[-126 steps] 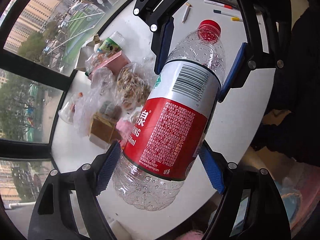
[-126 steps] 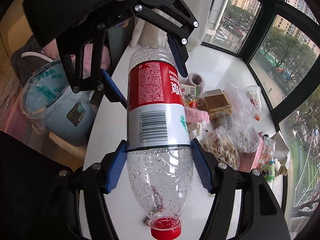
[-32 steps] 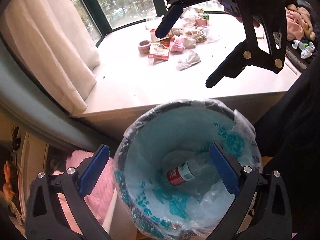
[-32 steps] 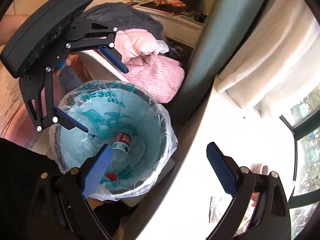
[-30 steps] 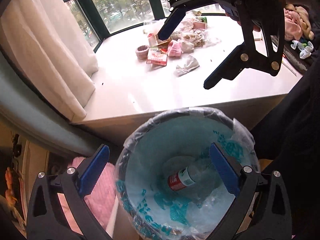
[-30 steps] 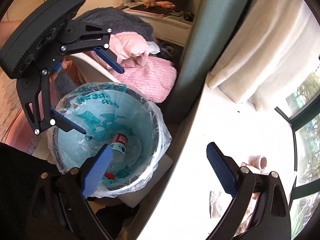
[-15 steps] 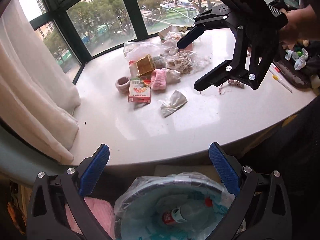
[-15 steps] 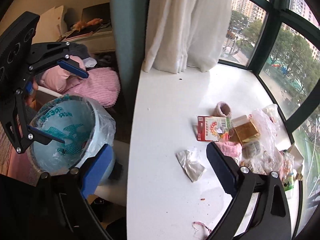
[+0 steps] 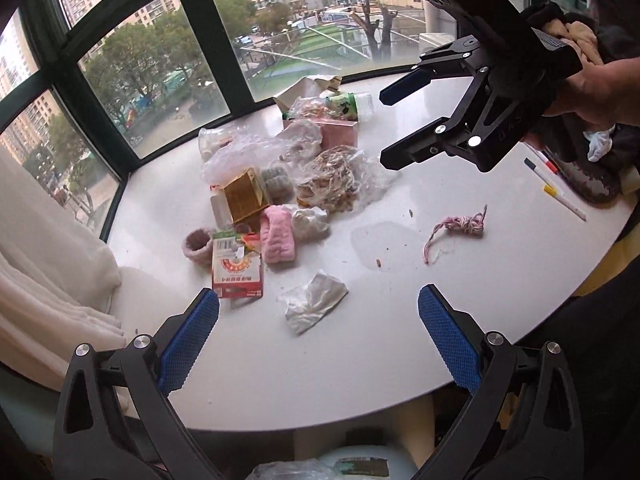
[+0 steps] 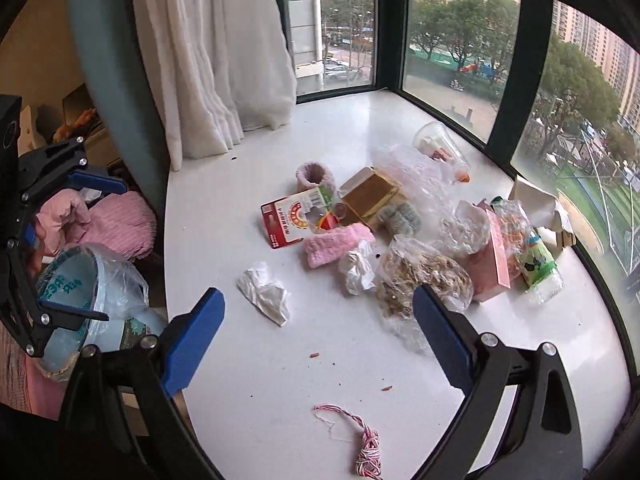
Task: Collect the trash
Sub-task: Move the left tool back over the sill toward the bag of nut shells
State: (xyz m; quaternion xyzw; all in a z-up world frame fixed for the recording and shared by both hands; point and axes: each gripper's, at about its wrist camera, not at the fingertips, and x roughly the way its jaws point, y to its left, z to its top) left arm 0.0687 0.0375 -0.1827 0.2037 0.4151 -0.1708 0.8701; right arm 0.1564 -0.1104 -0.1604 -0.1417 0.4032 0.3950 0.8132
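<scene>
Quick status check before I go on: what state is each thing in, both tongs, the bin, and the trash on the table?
Left tongs: open, empty, above the table edge.
Right tongs: open, empty.
Bin: lined with a bag, open, beside the table.
Crumpled tissue: loose on the table, apart from the pile.
Red carton: lying flat.
Gold box: tilted, open.
Clear cup: lying on its side.
Pink string: tangled, lying alone.

Crumpled white wrapper (image 9: pixel 314 297) lies flat – apart from the trash pile (image 10: pixel 400 236).
</scene>
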